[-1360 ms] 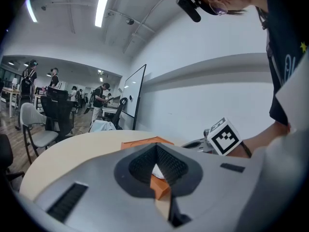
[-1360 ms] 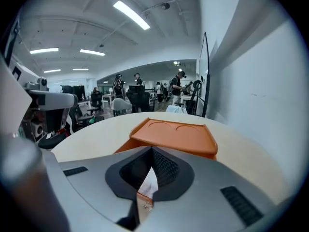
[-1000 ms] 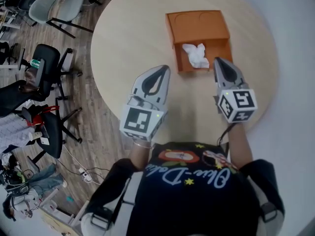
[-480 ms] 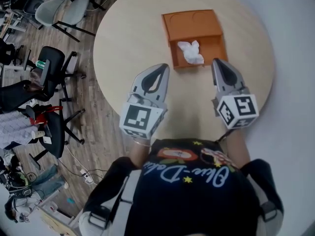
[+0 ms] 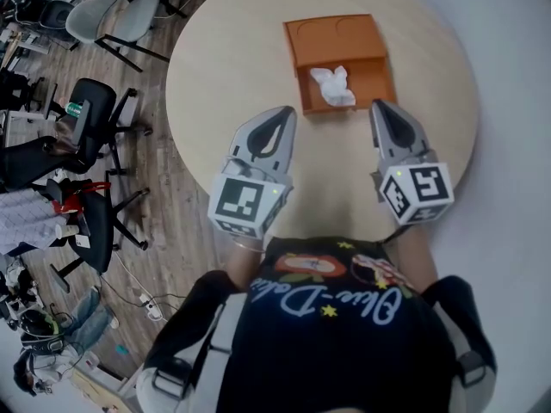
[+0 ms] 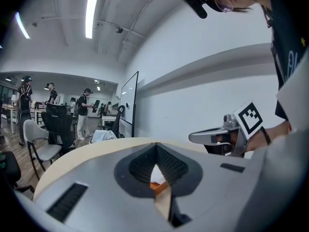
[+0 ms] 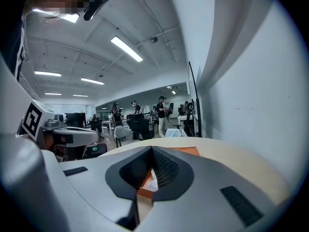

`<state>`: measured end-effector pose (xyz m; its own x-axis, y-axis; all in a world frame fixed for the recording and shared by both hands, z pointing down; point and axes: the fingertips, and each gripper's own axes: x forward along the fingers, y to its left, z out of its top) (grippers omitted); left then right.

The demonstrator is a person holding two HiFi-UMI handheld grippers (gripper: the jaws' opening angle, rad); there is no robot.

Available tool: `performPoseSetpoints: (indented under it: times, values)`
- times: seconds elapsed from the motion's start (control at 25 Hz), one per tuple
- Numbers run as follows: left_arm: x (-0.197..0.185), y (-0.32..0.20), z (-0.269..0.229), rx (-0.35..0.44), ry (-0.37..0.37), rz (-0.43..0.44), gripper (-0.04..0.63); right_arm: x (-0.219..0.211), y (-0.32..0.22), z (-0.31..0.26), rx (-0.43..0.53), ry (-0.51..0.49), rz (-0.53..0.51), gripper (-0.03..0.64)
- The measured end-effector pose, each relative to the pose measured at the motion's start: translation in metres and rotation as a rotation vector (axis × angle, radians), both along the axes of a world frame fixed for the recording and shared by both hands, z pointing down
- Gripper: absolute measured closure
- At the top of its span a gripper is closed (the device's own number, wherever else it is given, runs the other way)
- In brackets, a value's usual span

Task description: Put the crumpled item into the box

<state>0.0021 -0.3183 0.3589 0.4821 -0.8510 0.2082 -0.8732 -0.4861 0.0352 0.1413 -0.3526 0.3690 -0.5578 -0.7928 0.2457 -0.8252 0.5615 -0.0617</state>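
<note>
Crumpled item (image 5: 333,87), a white wad of tissue, lies inside the open near compartment of the orange box (image 5: 379,76) on the round table (image 5: 232,67), so by the look of things the task is already met. From both grippers it lies straight ahead and farther across the table. It is slightly left of the right gripper (image 5: 381,108) and well to the right of the left gripper (image 5: 280,114).

The right gripper is the nearer one, its tip close to the box's near right corner. The left gripper is farther off. The wad is a loose lump with no clear long axis, while the box runs lengthwise from near to far.

Both grippers have their jaws closed tip to tip with nothing held. In each gripper view, only a sliver of orange box and white tissue (image 6: 155,175) shows through the gap behind the joined tips (image 7: 152,180).

The box carries no label that I can see. The black shirt (image 5: 344,317) bears pale cursive lettering, too stylised to read surely. The marker cubes (image 5: 244,203) show only black-and-white square patterns.
</note>
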Motion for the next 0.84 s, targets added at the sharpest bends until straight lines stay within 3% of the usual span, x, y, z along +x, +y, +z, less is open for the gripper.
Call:
performPoseSetpoints:
  times: [0.6, 0.84]
  values:
    - [-0.01, 0.005, -0.001, 0.006, 0.014, -0.007, 0.603, -0.002, 0.005, 0.002, -0.01, 0.03, 0.02, 0.617]
    - [-0.011, 0.006, 0.001, 0.01, 0.013, -0.013, 0.603, -0.006, 0.007, -0.001, 0.005, 0.0, -0.001, 0.617]
